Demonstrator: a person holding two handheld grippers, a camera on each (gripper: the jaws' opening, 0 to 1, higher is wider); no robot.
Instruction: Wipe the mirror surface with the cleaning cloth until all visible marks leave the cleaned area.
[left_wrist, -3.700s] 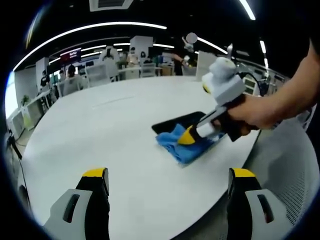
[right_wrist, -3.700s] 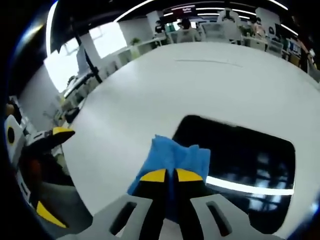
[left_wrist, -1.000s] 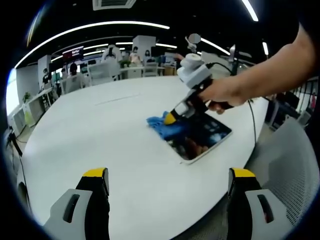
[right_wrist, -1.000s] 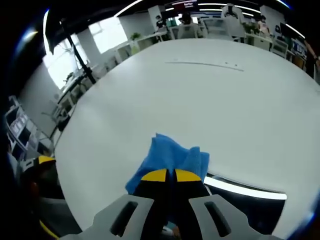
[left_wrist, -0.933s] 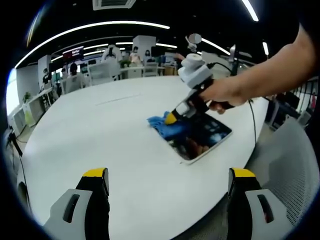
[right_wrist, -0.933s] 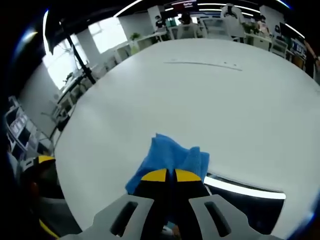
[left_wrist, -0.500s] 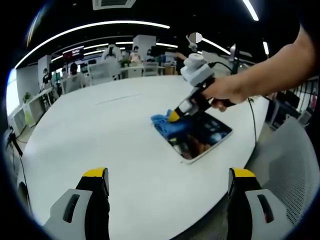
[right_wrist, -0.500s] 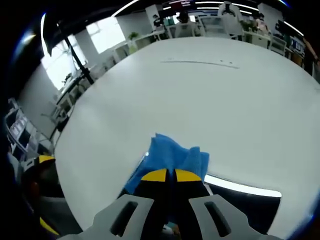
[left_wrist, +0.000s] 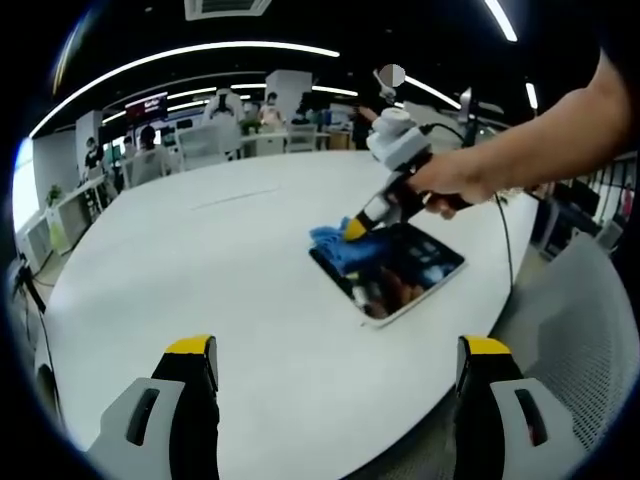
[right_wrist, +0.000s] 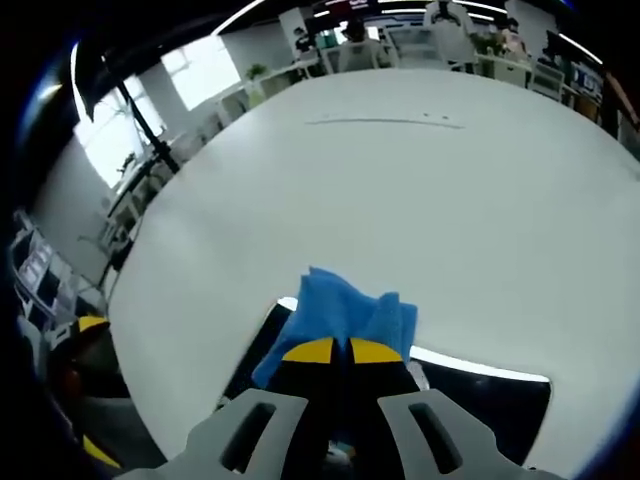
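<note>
— Left gripper view: what is seen on the tabletop?

— A dark mirror is seen lying flat toward the right side of the white round tabletop, near its edge. A blue cleaning cloth is pressed onto the mirror's far-left corner by the right gripper, which is held in a person's hand. The left gripper is held well apart from the mirror, its yellow-tipped jaws spread wide with nothing between them.

— And in the right gripper view?

— The right gripper is seen with its jaws pressed together on the cleaning cloth, which is bunched just beyond the tips. The cloth is laid over the mirror, whose dark surface is seen on both sides of the jaws. Desks and seated people are made out at the far end of the room.
</note>
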